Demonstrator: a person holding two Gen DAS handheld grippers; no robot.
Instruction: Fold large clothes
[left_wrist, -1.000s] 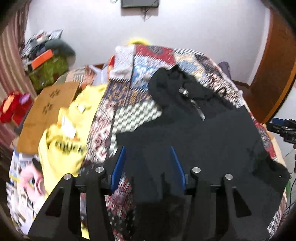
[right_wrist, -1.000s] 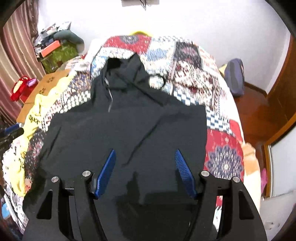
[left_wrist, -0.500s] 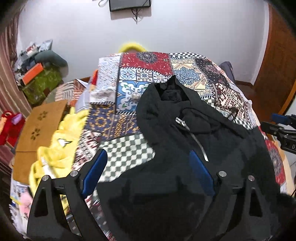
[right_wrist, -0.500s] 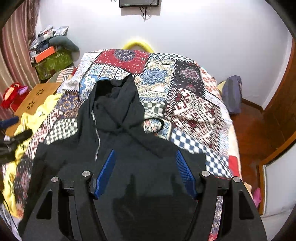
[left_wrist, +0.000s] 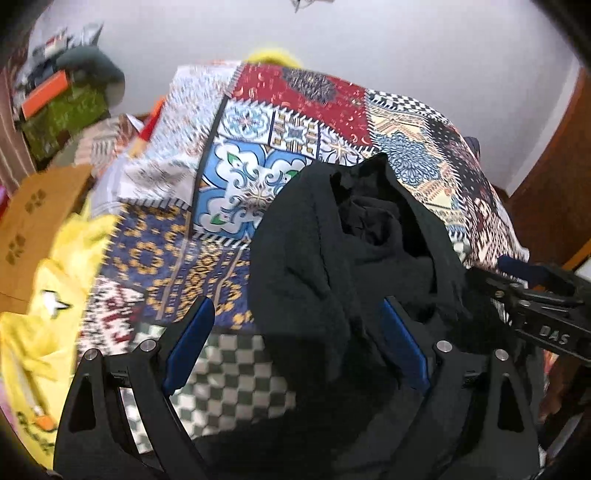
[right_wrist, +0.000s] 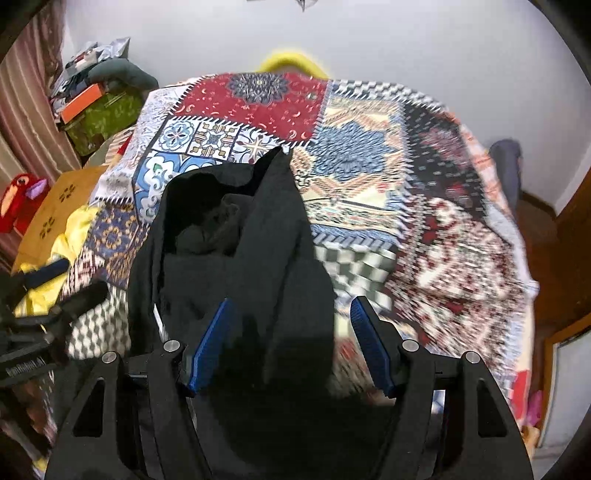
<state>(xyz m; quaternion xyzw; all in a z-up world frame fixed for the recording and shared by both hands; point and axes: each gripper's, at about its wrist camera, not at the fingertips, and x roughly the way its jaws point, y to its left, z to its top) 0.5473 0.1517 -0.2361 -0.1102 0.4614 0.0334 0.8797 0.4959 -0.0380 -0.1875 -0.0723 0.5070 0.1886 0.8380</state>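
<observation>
Between each released hand-held gripper's (left_wrist: 295, 343) (right_wrist: 291, 339) spread blue fingers lies the black hoodie (left_wrist: 351, 258).

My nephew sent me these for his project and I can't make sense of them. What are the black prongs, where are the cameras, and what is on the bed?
No robot here: a person holds a two-fingered claw in each hand, and each carries a wide-angle camera looking along its fingers. One picture comes from the left claw, the other from the right claw. The blue pads are the fingertips. A black hoodie lies bunched on a patchwork quilt, with yellow clothes beside it. Both claws are open and hold nothing.
</observation>
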